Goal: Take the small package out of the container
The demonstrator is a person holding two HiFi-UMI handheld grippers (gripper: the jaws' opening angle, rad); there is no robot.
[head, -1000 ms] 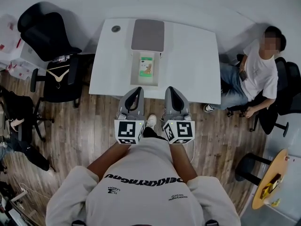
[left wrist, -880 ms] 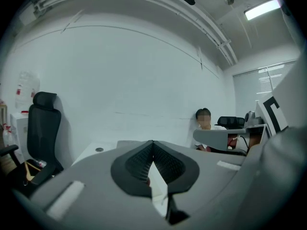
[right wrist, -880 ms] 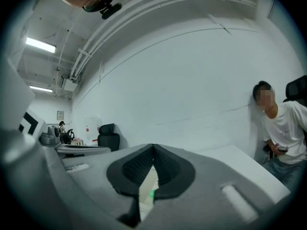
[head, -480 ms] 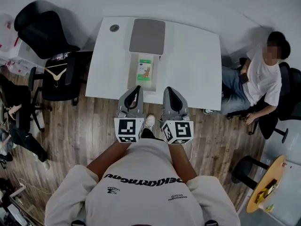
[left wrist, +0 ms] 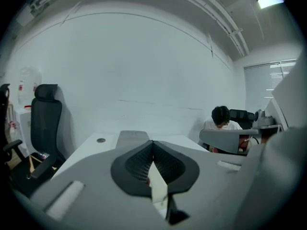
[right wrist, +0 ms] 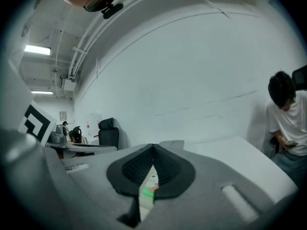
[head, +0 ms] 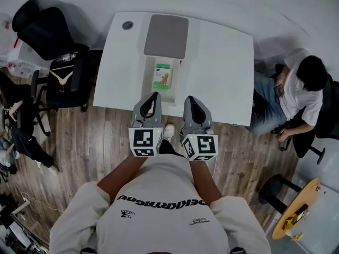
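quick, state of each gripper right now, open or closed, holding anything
left gripper: closed, jaws together, holding nothing
right gripper: closed, jaws together, holding nothing

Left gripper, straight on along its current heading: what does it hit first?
Likely the near end of the container that holds the small package. The shut left gripper points slightly down at it. Depth is unclear, so it might skim over.

White table (head: 222, 62); black chair (head: 45, 33) left; seated person (head: 296, 97) right; wood floor (head: 95, 142).
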